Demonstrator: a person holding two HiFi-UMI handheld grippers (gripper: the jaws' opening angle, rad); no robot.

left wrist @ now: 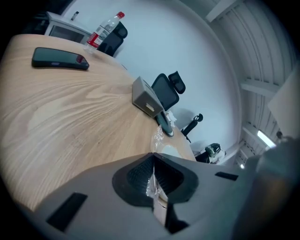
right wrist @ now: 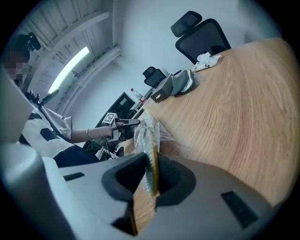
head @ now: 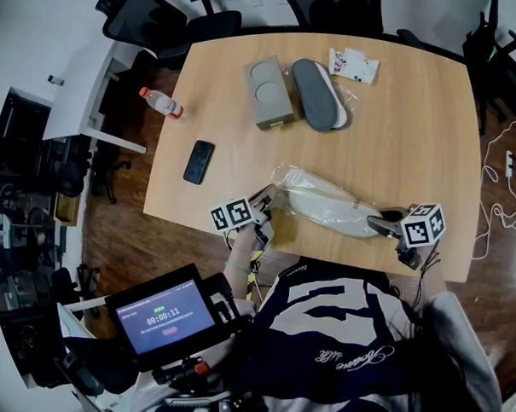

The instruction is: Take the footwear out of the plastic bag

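A clear plastic bag (head: 319,192) with a white slipper (head: 335,213) inside lies near the table's front edge in the head view. My left gripper (head: 271,198) is shut on the bag's left end; in the left gripper view a crumpled strip of plastic (left wrist: 151,184) is pinched between the closed jaws of that gripper (left wrist: 153,157). My right gripper (head: 375,223) holds the right end. In the right gripper view its jaws (right wrist: 151,157) are clamped on a thin tan edge wrapped in the plastic bag (right wrist: 147,129). Bag and slipper stretch between the two grippers.
A grey slipper (head: 317,93) and a grey box (head: 268,91) lie at the far side of the wooden table (head: 426,142), with a white packet (head: 353,64) beyond. A black phone (head: 199,162) and a bottle (head: 161,103) sit at the left. Office chairs (head: 211,19) stand around.
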